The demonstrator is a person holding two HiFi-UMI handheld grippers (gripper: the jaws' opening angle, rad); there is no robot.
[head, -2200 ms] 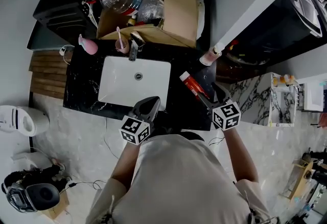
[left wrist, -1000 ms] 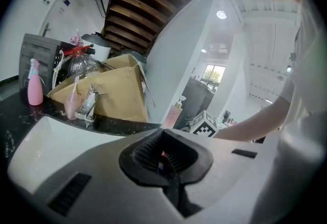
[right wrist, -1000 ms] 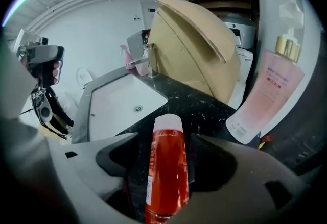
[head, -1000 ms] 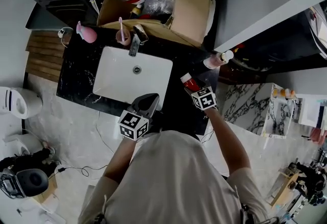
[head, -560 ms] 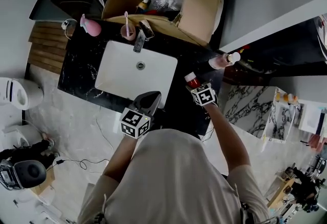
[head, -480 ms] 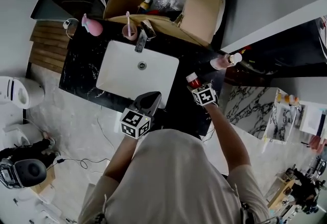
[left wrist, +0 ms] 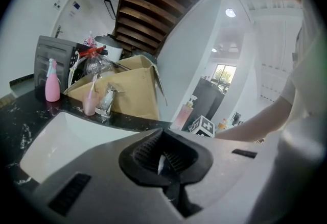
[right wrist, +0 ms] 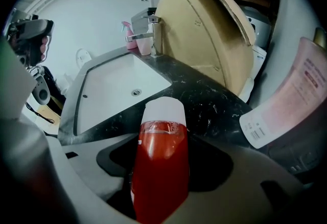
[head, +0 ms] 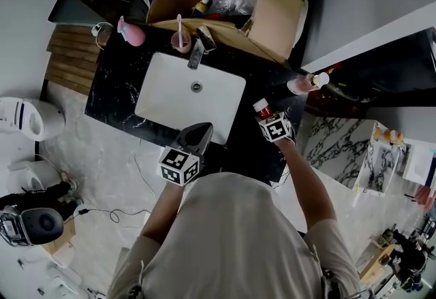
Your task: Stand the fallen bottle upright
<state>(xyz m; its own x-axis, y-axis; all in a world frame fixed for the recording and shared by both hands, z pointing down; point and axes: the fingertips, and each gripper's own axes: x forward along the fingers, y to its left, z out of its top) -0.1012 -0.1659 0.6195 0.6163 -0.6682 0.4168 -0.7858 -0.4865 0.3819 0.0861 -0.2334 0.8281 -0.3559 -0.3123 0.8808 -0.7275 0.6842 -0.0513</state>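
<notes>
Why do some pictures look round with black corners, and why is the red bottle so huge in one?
Right gripper view: the red bottle sits by the camera, held in the right tool, so it looks huge. Left gripper view: the wide lens bends everything, corners black. Head view: edges curve.

Slim clear bottle (right wrist: 160, 136) filled with red liquid, topped by a white cap. Clamped by its lower body between the jaws of the right gripper (right wrist: 161, 164), cap pointing away from them. In the head view, placed over the black marbled desk (head: 117, 78), just right of the white sink (head: 163, 95). Near upright there, cap leaning toward the sink. Base hidden behind the jaws, so contact with the desk not readable.
</notes>
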